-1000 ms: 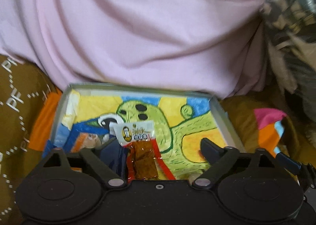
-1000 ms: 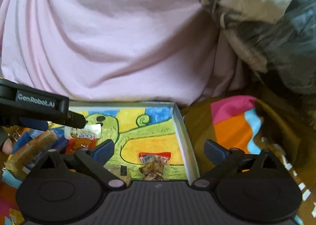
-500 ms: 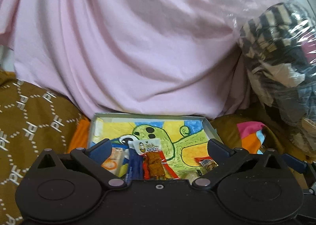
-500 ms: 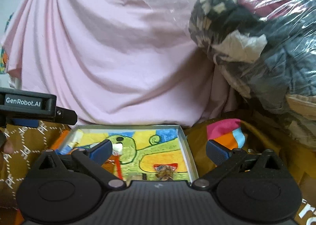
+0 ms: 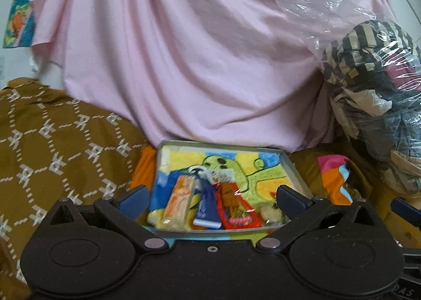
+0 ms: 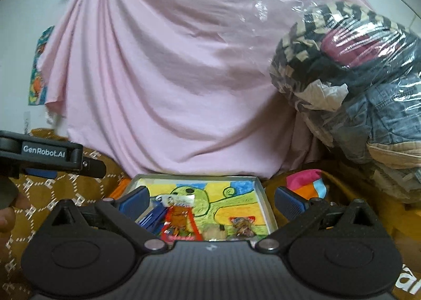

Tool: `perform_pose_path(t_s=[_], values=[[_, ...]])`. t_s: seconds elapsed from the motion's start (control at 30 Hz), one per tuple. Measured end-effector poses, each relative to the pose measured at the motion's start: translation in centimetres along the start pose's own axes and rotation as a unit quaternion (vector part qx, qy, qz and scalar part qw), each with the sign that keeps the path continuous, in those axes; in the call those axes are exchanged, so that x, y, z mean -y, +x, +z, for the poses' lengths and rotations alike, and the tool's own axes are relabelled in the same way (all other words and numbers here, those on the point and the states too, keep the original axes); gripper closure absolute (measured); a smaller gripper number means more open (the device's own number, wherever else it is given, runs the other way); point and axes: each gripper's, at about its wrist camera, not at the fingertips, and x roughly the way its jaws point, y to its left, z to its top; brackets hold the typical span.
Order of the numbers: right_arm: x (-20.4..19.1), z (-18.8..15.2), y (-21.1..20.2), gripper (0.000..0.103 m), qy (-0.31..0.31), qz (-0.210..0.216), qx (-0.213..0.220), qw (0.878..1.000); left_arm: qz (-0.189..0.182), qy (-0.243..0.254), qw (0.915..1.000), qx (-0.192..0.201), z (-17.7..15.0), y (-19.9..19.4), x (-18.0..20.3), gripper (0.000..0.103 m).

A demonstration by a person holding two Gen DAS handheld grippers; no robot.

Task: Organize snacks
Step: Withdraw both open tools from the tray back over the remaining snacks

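Left wrist view: a shallow tray [image 5: 294, 168] with a bright cartoon print on its floor lies on a brown patterned cloth [image 5: 52, 142], holding the snacks in a loose row along its near-left side: an orange packet [image 5: 177, 201], a dark blue packet [image 5: 206, 203] just beside it, and a red-edged clear packet [image 5: 234, 205] with brown pieces inside, its white header overlapping the blue one's top. A small pale snack [image 5: 271, 213] sits at the tray's near-right corner. The left gripper [image 5: 210, 196] hovers at the tray's near edge, its jaws spread wide with nothing between the blue pads. From the right wrist view, the right gripper [image 6: 210, 200] also stands with jaws spread and empty above the same tray, where another small wrapped snack [image 6: 242, 223] lies near the right wall. A multicoloured cloth [image 6: 307, 186] bunches beside the tray's right wall. Behind the tray hangs a draped pink sheet [image 5: 197, 49], and to its right sits a clear plastic bag of folded clothes [image 6: 355, 84].
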Motion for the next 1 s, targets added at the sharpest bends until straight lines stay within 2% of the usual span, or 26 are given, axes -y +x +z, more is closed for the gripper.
perform_pose_path(t_s=[0.47, 1.0], values=[[-3.0, -3.7, -5.6, 0.000, -0.023, 0.035, -0.038, 0.998, 0.047, 0.040, 0.9978, -0.021, -6.0, -6.6, -2.6, 0.001], [-4.9, -8.5, -6.4, 0.000, -0.038, 0.063, -0.114, 0.991, 0.087, 0.035, 0.9915, -0.090, -11.2, -7.5, -6.8, 0.001]])
